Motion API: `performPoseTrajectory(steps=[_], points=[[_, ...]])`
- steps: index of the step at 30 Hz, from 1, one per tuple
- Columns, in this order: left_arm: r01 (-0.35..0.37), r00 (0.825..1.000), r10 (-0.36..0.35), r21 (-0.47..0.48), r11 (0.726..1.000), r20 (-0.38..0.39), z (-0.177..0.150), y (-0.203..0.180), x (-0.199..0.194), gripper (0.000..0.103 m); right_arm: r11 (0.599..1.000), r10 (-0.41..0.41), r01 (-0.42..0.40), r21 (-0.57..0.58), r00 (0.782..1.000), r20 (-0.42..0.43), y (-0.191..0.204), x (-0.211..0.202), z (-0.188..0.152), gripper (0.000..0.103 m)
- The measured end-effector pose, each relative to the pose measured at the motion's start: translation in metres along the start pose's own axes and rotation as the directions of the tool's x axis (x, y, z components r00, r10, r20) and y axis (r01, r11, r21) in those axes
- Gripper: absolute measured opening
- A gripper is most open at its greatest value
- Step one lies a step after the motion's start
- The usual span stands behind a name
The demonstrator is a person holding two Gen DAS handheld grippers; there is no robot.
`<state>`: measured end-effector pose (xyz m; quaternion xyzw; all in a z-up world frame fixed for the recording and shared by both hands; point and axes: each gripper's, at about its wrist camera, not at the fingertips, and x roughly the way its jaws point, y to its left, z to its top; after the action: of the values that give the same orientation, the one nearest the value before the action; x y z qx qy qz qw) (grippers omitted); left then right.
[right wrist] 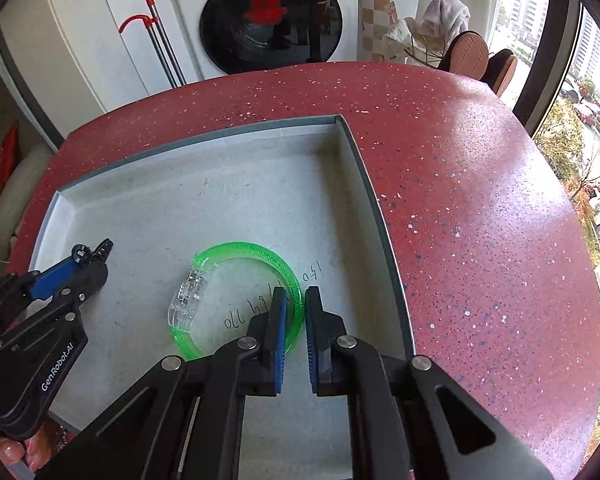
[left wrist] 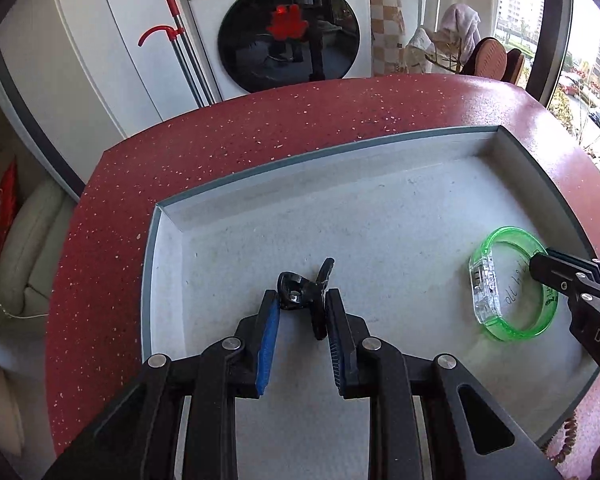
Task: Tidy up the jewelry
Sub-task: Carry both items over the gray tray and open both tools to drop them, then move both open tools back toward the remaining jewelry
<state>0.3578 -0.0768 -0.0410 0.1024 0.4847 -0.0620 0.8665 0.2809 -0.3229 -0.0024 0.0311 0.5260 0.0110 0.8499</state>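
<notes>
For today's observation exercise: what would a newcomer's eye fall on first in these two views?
The green bangle stands out first, lying in the grey tray, with the right gripper straddling its rim. Next comes the black clip between the left gripper's fingers in the same tray. Around them spreads the speckled red table.

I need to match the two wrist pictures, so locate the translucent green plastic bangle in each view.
Left wrist view: translucent green plastic bangle at right, inside the shallow grey tray, the right gripper at its rim.
Right wrist view: bangle at lower centre, straddled by the right gripper.
Shared landmark: handwriting inside the bangle.
</notes>
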Motion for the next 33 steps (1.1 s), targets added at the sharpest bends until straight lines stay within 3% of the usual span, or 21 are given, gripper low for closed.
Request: performPoseTrajectory(steps=[3,4,7,8,9,10,11,15,18,20,21,27,33], points=[[0.027,1.0,-0.027,-0.019,0.999,-0.002,-0.001,0.001,-0.003,0.042,1.0,0.028,-0.028,0.009,0.999,0.019,0.0,-0.01,0.0,0.03],[0.028,1.0,-0.028,-0.027,0.999,0.004,0.0,0.003,-0.003,0.042,0.999,0.034,-0.034,0.007,0.999,0.03,0.0,-0.014,0.0,0.041],[0.025,1.0,-0.024,-0.038,0.999,0.013,-0.001,0.004,-0.006,0.042,0.999,0.052,-0.053,0.013,0.997,0.057,0.0,-0.027,-0.001,0.046],[0.025,1.0,-0.024,-0.042,0.999,0.015,-0.002,0.005,-0.007,0.047,0.998,0.064,-0.065,0.023,0.996,0.061,-0.001,-0.031,-0.002,0.046],[0.025,1.0,-0.025,-0.049,0.998,0.016,-0.002,0.006,-0.008,0.079,0.996,0.076,-0.079,0.034,0.995,0.067,-0.002,-0.036,-0.003,0.046],[0.022,0.999,-0.021,-0.059,0.998,0.026,-0.001,0.007,-0.011,0.097,0.995,0.086,-0.089,0.041,0.994,0.073,-0.003,-0.041,-0.005,0.046],[0.02,0.998,-0.016,-0.072,0.997,0.053,-0.001,0.009,-0.016,0.103,0.995,0.091,-0.095,0.044,0.993,0.081,-0.004,-0.046,-0.006,0.046],[0.028,0.995,-0.021,-0.075,0.997,0.097,0.002,0.009,-0.031,0.103,0.993,0.101,-0.106,0.048,0.989,0.104,-0.006,-0.066,-0.016,0.052],[0.026,0.992,-0.015,-0.085,0.996,0.123,-0.001,0.012,-0.043,0.103,0.989,0.128,-0.135,0.056,0.984,0.123,-0.007,-0.079,-0.026,0.064],[0.043,0.988,-0.03,-0.084,0.996,0.15,-0.005,0.013,-0.056,0.103,0.986,0.145,-0.156,0.064,0.978,0.147,-0.009,-0.09,-0.034,0.083],[0.049,0.986,-0.036,-0.077,0.996,0.16,-0.008,0.014,-0.063,0.103,0.983,0.154,-0.168,0.072,0.974,0.164,-0.011,-0.095,-0.039,0.086],[0.138,0.977,-0.125,-0.069,0.988,0.171,-0.031,0.018,-0.103,0.103,0.98,0.167,-0.185,0.066,0.961,0.22,-0.013,-0.125,-0.072,0.087],[0.128,0.974,-0.118,-0.042,0.991,0.193,-0.078,0.017,-0.139,0.103,0.967,0.22,-0.239,0.083,0.956,0.193,-0.022,-0.151,-0.108,0.087]])
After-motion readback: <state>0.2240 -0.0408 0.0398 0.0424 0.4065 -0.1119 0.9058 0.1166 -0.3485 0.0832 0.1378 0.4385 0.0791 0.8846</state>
